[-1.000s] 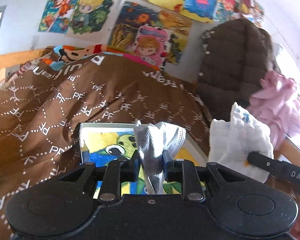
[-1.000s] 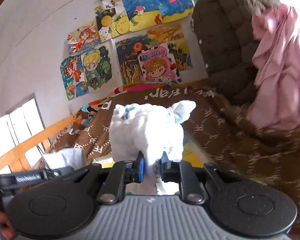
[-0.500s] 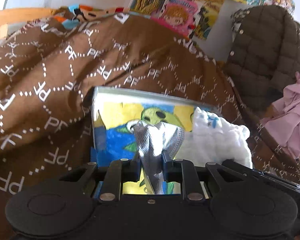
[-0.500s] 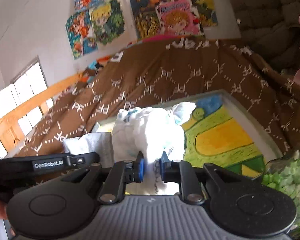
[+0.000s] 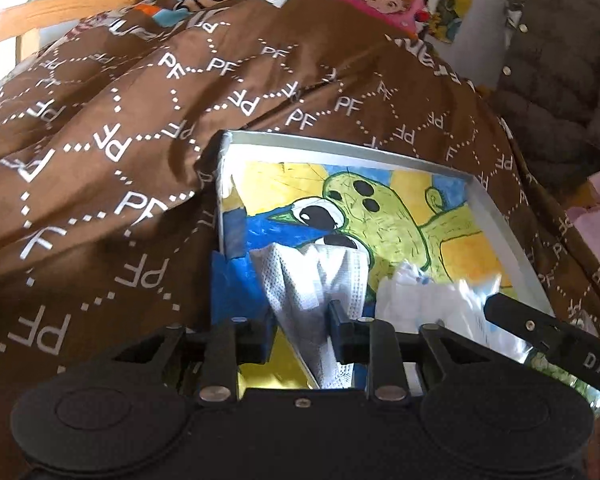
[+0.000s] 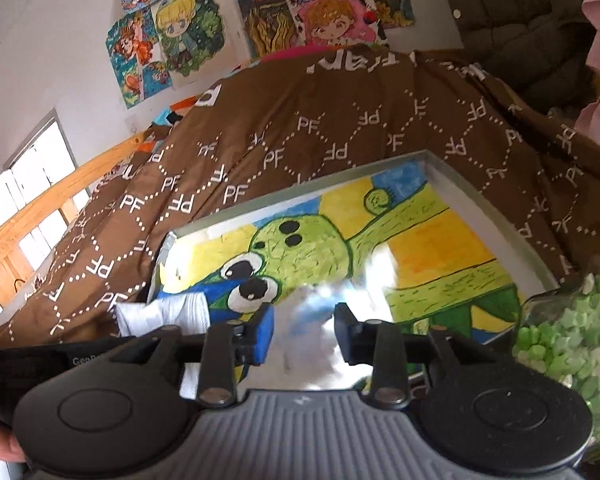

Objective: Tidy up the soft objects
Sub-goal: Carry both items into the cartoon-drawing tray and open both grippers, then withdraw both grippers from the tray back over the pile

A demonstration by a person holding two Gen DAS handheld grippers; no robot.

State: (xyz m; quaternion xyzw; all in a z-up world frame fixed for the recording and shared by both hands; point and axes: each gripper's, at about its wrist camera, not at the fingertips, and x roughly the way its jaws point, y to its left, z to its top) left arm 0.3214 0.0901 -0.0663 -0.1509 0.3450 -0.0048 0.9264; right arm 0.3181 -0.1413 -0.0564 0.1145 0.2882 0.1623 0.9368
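Observation:
A shallow tray (image 5: 348,148) with a painted green cartoon bottom lies on the brown bedspread. My left gripper (image 5: 302,330) stands open over its near left corner, with a grey mesh cloth (image 5: 316,280) lying loose between the fingers. A white cloth (image 5: 428,300) with blue marks lies in the tray to its right. In the right wrist view my right gripper (image 6: 304,332) is open over the tray (image 6: 452,172), with the white cloth (image 6: 312,320) a blur between the fingers. The grey cloth (image 6: 168,312) shows at the left.
The brown bedspread (image 5: 120,140) with white letters rises behind and left of the tray. A dark quilted jacket (image 5: 560,52) and pink fabric (image 5: 596,216) lie at the right. A clear container of green and white bits (image 6: 572,344) sits by the tray's right end. Posters (image 6: 260,12) cover the wall.
Both grippers have come down to the tray and opened. The grey cloth and the white cloth have dropped from the fingers into the tray.

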